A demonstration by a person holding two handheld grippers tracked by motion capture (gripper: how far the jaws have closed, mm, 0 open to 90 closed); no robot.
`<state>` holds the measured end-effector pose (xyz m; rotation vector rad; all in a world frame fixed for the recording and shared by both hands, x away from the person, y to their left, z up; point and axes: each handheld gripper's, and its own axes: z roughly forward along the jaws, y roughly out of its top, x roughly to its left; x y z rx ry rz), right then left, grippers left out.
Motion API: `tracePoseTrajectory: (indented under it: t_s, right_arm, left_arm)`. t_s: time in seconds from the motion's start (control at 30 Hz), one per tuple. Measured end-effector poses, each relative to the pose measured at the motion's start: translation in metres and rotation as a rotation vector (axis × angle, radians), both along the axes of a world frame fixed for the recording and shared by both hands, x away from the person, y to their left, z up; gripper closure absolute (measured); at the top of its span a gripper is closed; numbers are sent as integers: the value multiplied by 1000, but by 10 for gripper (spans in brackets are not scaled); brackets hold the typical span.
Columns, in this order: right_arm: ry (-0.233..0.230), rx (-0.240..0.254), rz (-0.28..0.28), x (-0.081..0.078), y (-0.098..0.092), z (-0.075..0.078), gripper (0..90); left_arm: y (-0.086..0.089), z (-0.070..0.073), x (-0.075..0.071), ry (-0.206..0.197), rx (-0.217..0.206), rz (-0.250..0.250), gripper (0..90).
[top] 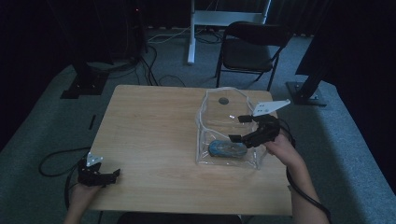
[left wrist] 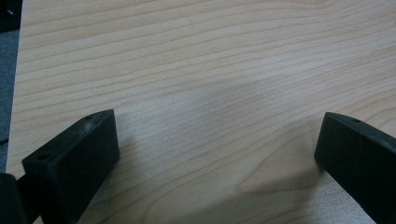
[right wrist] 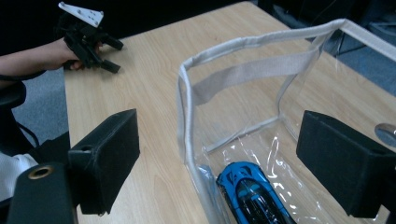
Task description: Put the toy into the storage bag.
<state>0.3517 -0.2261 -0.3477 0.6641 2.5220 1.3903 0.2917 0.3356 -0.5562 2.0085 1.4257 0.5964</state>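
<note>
So here's where I'm at: the right gripper [top: 243, 128] is hanging over the clear bag [top: 224, 100] near the table's [top: 154, 121] right edge, jaws spread wide and nothing in them. The blue toy car [top: 227, 149] is lying flat on the bottom of the bag, down at the end closest to the table's near edge. In the right gripper view the car [right wrist: 254, 196] sits right between the two jaws and a bit below them, nose pointing away from the camera, so its long axis runs pretty much straight along the direction the gripper is facing. That's the bit that matters I think, because the jaws would be closing across the car's narrow width, which looks like the easy way to grab it. The catch is the bag's taped rim [right wrist: 187, 93] stands up on the left side of that view, and the left jaw looks to be outside the bag wall while the right one is over the inside, so I'd guess I need to shift over before dropping in. The left gripper [top: 100, 176] is well away at the table's near left corner, also open and empty, just facing bare wood, so the right one is obviously the closer hand for this.
</note>
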Motion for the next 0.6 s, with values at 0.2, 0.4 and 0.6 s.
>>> tracePoseTrajectory:
  t_s: [0.2, 0.4, 0.6]
  right_arm:
    - [-14, 45, 34, -14, -1, 0, 125]
    - [-29, 75, 43, -25, 0, -4, 123]
    - [-37, 88, 60, -35, -1, -11, 124]
  left_arm:
    - [0, 0, 0, 0, 0, 0, 4]
    - [0, 0, 0, 0, 0, 0, 3]
    - [0, 0, 0, 1, 2, -2, 4]
